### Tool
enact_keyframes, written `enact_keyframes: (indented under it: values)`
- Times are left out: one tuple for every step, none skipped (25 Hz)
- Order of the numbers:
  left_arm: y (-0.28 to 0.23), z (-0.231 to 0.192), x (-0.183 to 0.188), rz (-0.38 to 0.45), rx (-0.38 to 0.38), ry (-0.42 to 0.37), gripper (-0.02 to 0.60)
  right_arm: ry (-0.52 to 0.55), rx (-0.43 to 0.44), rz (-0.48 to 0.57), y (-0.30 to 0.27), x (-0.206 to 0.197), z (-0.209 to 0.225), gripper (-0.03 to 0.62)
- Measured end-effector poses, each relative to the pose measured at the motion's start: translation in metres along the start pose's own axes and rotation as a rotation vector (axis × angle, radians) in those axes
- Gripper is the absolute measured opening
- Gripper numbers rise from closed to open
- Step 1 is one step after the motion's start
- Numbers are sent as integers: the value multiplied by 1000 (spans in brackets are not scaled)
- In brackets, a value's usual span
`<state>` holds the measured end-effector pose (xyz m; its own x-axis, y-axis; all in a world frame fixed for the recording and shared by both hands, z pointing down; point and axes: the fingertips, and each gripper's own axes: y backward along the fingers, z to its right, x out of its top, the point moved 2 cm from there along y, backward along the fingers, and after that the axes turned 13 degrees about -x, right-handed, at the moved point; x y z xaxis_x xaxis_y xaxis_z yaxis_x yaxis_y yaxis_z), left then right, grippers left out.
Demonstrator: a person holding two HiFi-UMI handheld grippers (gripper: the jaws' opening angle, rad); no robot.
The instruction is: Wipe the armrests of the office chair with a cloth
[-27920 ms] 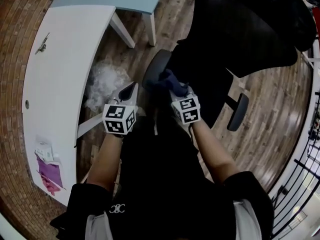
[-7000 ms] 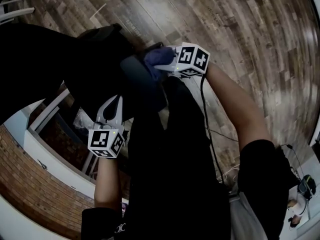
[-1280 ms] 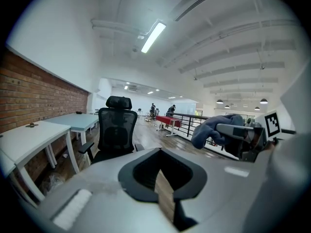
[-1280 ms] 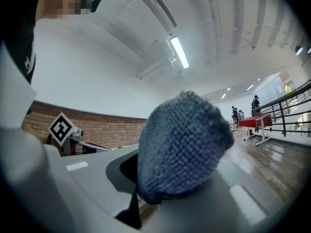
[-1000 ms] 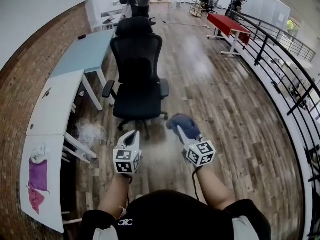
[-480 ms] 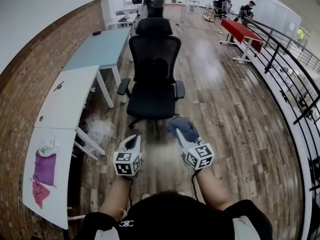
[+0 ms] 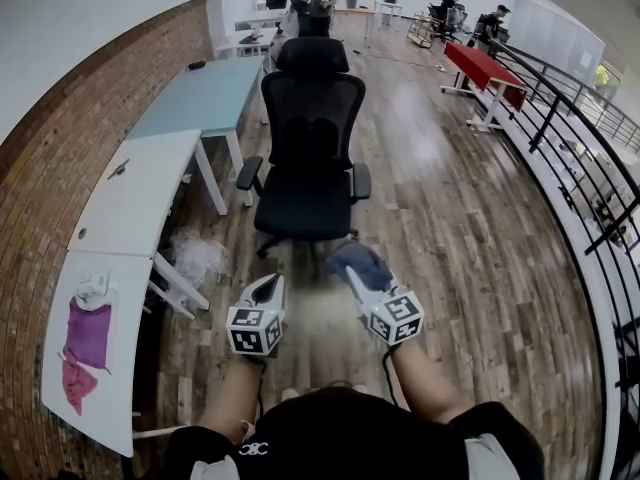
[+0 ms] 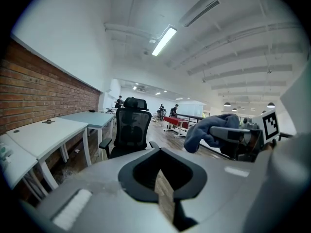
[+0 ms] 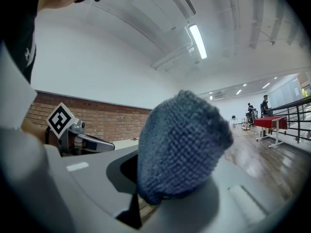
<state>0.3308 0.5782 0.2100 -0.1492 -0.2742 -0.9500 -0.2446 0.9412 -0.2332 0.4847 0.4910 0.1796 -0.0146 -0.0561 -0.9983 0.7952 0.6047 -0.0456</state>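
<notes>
Out on the floor [image 7: 470, 228], we've backed well off the chair [image 7: 310, 158]; right tongs [image 7: 352, 272] still pinching the cloth [image 7: 358, 257]; left tongs [image 7: 270, 286] closed, empty; wiping looks finished.

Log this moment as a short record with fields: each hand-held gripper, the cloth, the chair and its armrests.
left hand-held gripper: jaws together, nothing between them
right hand-held gripper: shut on the cloth
cloth: blue, bunched around the right jaws' tips, held in the air
office chair: black, upright on the wood floor, ahead of the person, beside the white desk
armrests: apart from both grippers, cloth not touching either
</notes>
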Motion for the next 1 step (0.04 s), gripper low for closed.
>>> enact_keyframes:
  values:
    - [-1, 3, 1, 3, -11, 4, 6, -1, -1, -3, 1, 0, 1, 58]
